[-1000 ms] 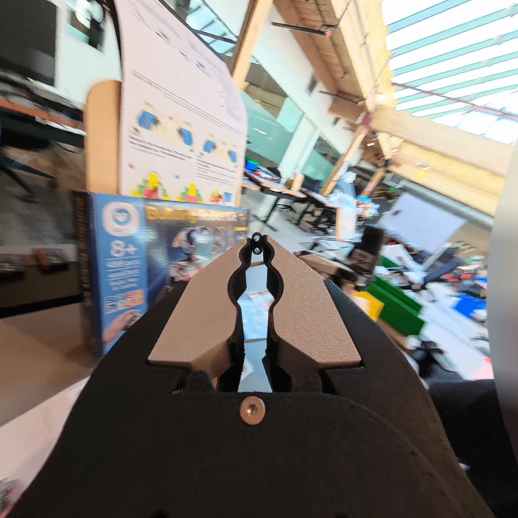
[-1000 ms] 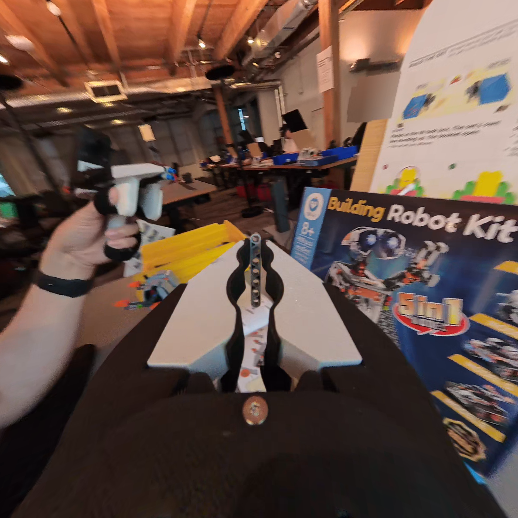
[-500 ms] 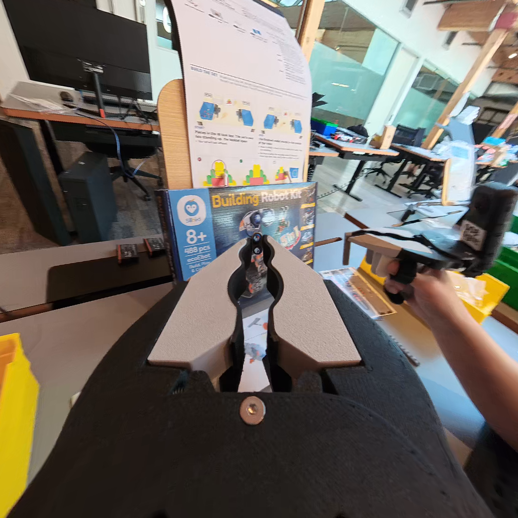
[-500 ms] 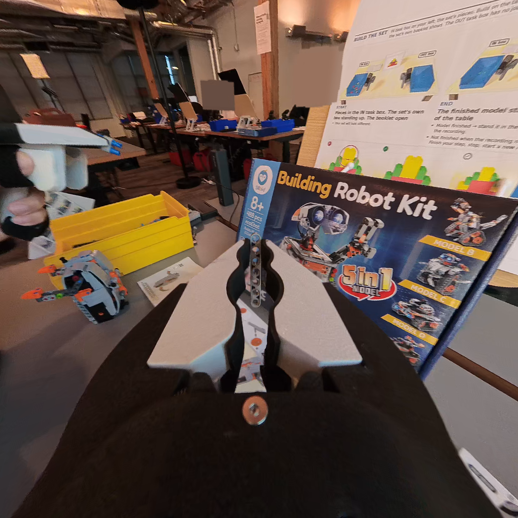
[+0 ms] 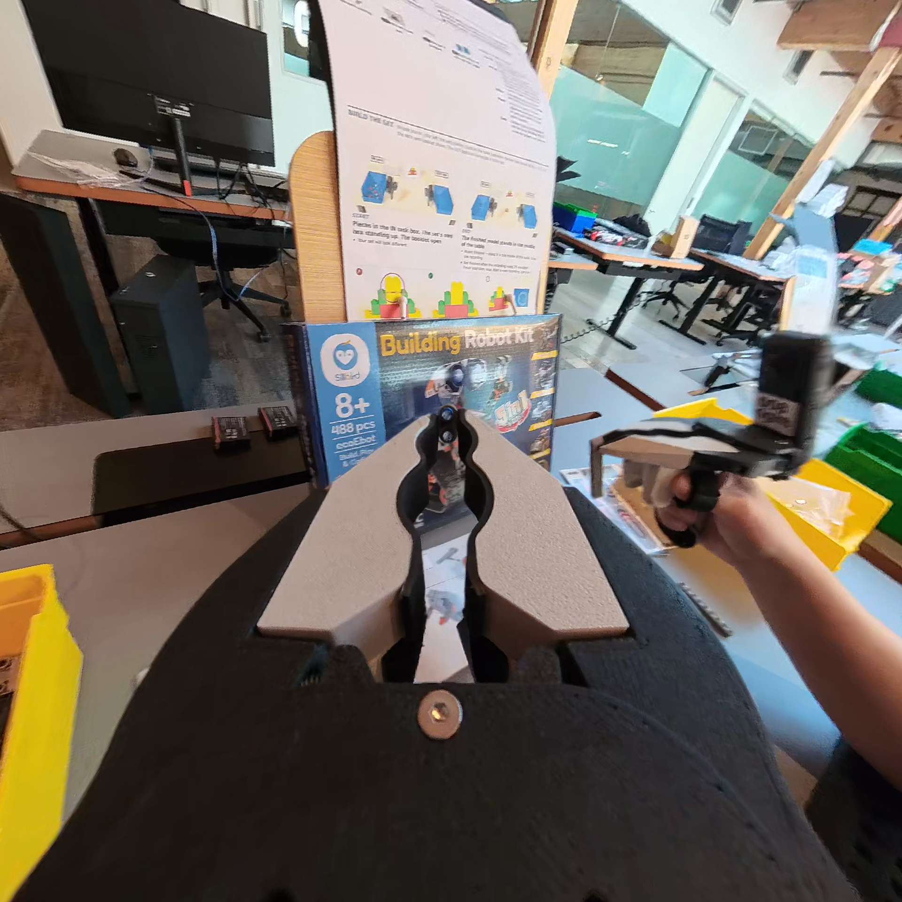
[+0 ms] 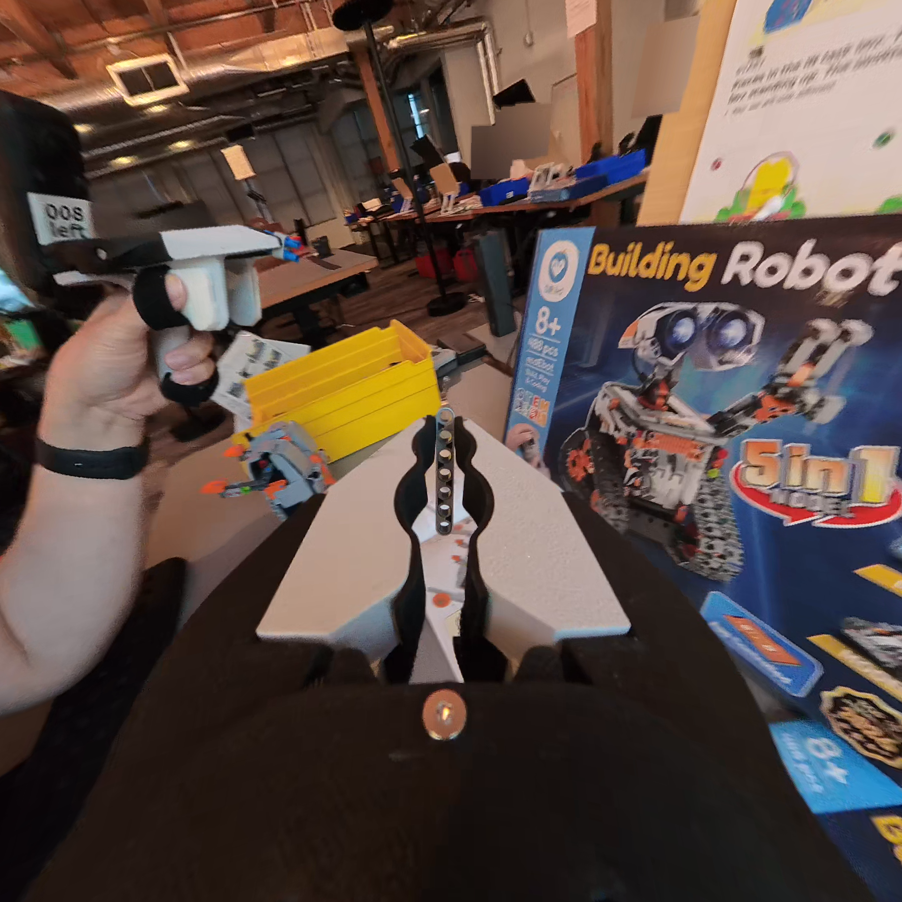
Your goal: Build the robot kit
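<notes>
Here, my left tongs (image 5: 446, 424) pinch a small black piece with blue pins (image 5: 446, 423) at their tips. My right tongs (image 6: 445, 429) grip a slim grey beam with holes (image 6: 444, 476), upright between the fingers. On the grey tabletop (image 6: 215, 527) at ten o'clock of my right tongs sits a grey and orange model (image 6: 280, 466), touching a yellow bin (image 6: 341, 390) behind it. At two o'clock, farther back, a blue kit box (image 6: 732, 439) stands upright below a white instruction sheet (image 5: 439, 171).
</notes>
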